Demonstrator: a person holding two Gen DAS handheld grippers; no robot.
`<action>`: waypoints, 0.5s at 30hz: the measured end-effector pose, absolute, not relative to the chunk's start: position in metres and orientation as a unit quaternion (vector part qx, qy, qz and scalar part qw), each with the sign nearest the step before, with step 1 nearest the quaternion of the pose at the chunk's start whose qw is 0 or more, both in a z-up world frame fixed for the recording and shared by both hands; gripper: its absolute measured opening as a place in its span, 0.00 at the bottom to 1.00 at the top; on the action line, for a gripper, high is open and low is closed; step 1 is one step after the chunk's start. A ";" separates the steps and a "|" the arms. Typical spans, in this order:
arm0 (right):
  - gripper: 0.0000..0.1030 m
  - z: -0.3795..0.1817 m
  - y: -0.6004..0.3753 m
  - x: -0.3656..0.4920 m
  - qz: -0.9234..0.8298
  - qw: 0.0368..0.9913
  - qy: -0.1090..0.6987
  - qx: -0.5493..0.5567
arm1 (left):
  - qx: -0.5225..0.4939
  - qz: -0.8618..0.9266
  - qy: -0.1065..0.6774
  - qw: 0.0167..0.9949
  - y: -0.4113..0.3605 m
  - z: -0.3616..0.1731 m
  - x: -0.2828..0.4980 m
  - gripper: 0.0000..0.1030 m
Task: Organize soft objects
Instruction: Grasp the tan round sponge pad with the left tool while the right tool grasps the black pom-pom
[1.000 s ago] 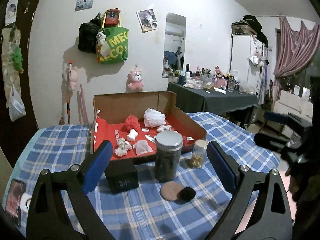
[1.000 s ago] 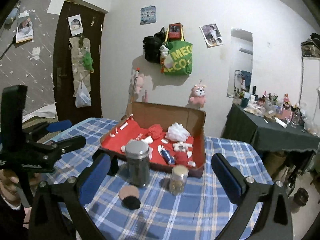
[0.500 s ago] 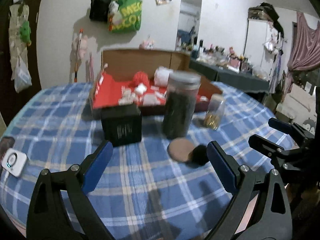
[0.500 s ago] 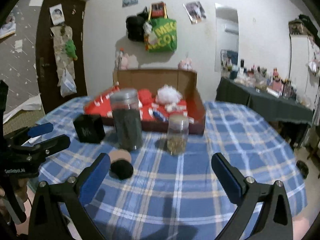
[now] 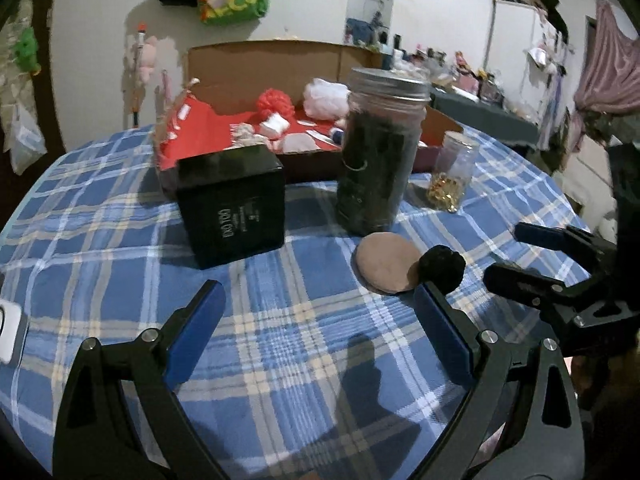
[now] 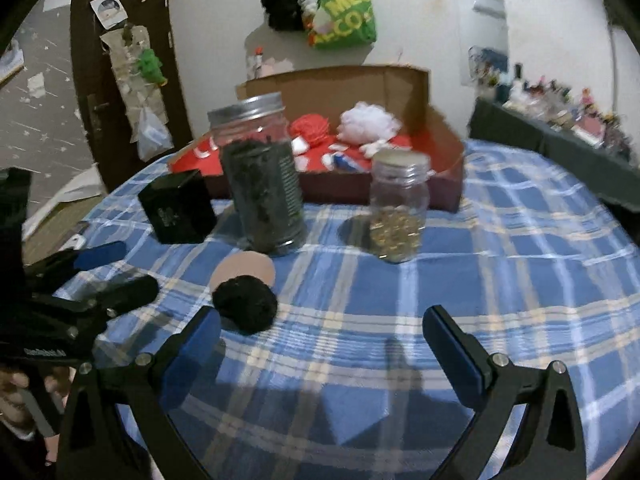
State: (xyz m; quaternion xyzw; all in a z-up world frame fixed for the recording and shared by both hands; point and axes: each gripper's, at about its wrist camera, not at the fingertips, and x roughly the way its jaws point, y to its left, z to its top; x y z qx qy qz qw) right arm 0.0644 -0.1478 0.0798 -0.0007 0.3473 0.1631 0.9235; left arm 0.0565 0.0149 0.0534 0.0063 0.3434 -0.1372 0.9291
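Observation:
A black fuzzy ball [image 5: 442, 267] [image 6: 245, 303] lies on the blue plaid tablecloth against a flat tan round pad [image 5: 385, 261] [image 6: 245, 268]. My left gripper [image 5: 316, 316] is open and empty, low over the cloth; the ball is just beyond its right finger [image 5: 444, 332]. My right gripper [image 6: 322, 338] is open and empty; the ball is just ahead of its left finger [image 6: 196, 344]. A cardboard box with red lining [image 5: 224, 136] [image 6: 444, 140] at the back holds red, white and pink soft pieces.
A tall jar of dark stuff [image 5: 380, 156] [image 6: 262, 176], a small jar of gold bits [image 5: 452, 172] [image 6: 398, 206] and a black cube box [image 5: 232, 204] [image 6: 176, 206] stand in front of the cardboard box. A white device [image 5: 8, 332] lies at the left edge.
Both grippers have dropped and moved forward toward the table. The jars, the black box, the pad and the black ball now look closer and larger. Nothing was taken hold of.

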 end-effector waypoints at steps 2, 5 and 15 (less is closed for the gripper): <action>1.00 0.076 -0.148 0.074 0.195 0.910 0.365 0.018 | 0.009 -0.148 0.346 0.926 0.014 0.054 0.060 0.93; 0.97 0.074 -0.147 0.083 0.237 0.892 0.384 0.035 | 0.015 -0.162 0.353 0.922 0.015 0.055 0.066 0.93; 0.35 0.062 -0.129 0.104 0.326 0.841 0.430 0.039 | 0.010 -0.173 0.370 0.913 0.018 0.053 0.080 0.93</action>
